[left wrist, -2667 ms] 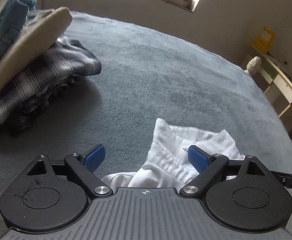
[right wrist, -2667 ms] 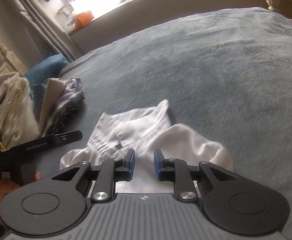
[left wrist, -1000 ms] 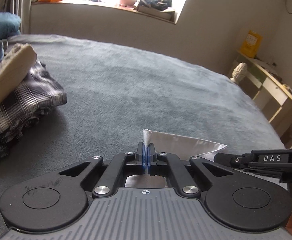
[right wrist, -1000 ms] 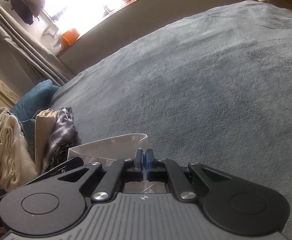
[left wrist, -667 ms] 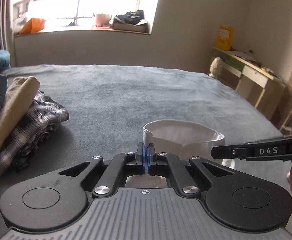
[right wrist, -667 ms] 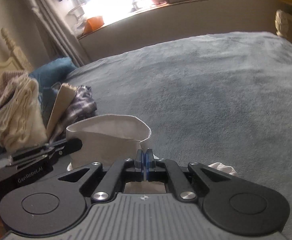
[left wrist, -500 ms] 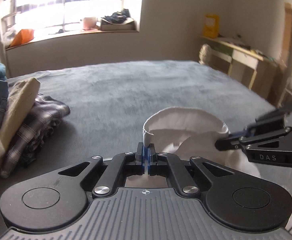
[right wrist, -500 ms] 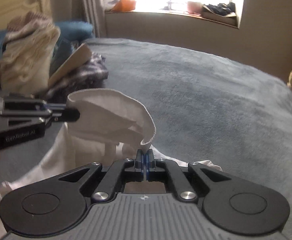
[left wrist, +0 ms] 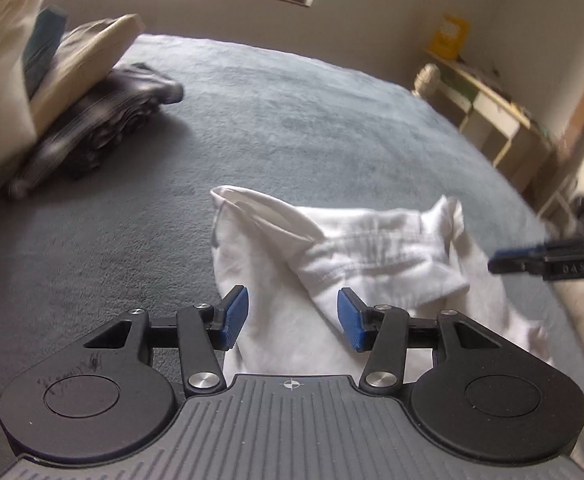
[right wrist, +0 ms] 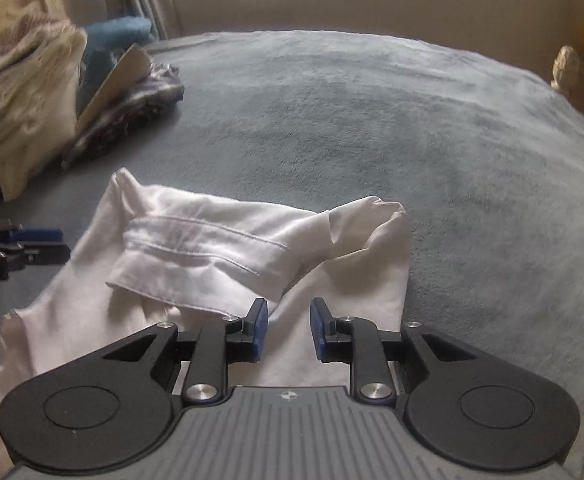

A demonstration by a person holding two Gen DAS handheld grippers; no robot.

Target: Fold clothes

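Left wrist view: left hand-held gripper (left wrist: 292, 316) has its jaws opening over the white garment (left wrist: 371, 256); cloth shows in the gap, but the blue pads do not press on it.
Right wrist view: right hand-held gripper (right wrist: 288, 328) has its jaws opening too, the gap narrower; white cloth lies under and between the pads, not pinched.
Grip state: both released; nothing is grasped.
Garment location: white garment (right wrist: 220, 256) lies on the grey bed cover (right wrist: 411, 128), lower centre of each frame, well apart from the stack of folded clothes (right wrist: 52, 112) at upper left.
Garment appearance: white woven cloth with a double-stitched band lying across the top; the folded-over part is loose and puffed, with one corner standing up at the right of the right wrist view and another at upper left.
Step in hand (judgement): letting go of a fold just laid over the body of the garment.
Procedure: let the jaws clear the cloth fully before lifting, so that no edge is dragged back.
Procedure: lift both hand-held grippers together, so the fold stays square.
Procedure: the raised corners and the puffed band probably need pressing flat before the next fold.
Risk (judgement): a pad snagging the stitched band would likely undo the fold.
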